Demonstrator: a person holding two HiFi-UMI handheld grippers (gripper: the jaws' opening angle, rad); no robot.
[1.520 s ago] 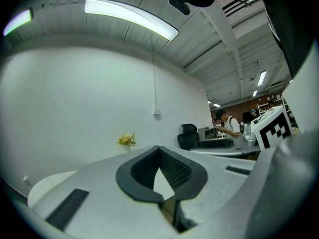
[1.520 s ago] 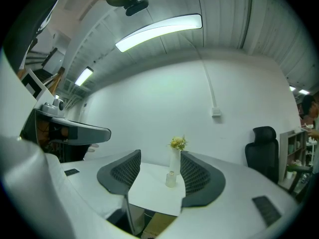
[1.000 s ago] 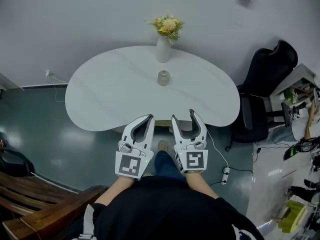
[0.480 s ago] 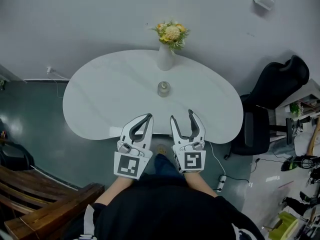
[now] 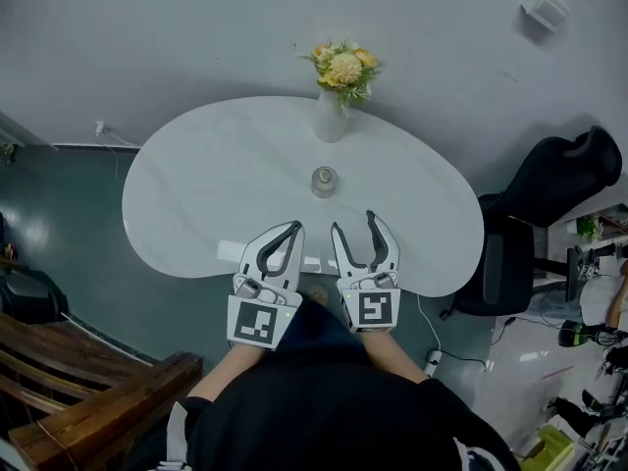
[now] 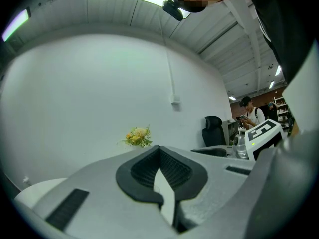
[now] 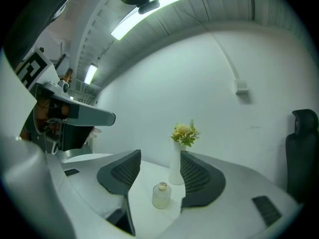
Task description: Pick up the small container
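small container [image 5: 324,181] untouched on desk [image 5: 196,194] | step: approach | right gripper [image 5: 354,228] jaws open, empty; left gripper [image 5: 291,231] jaws closed | next up: reach forward, straddle it

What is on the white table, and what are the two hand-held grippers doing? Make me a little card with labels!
table: white, rounded
small container: clear, upright, mid-table
vase: white, holds flowers, behind the container
left hand-held gripper: shut, empty
right hand-held gripper: open, empty, pointing toward the container, not touching it

No text, label or number is legible.
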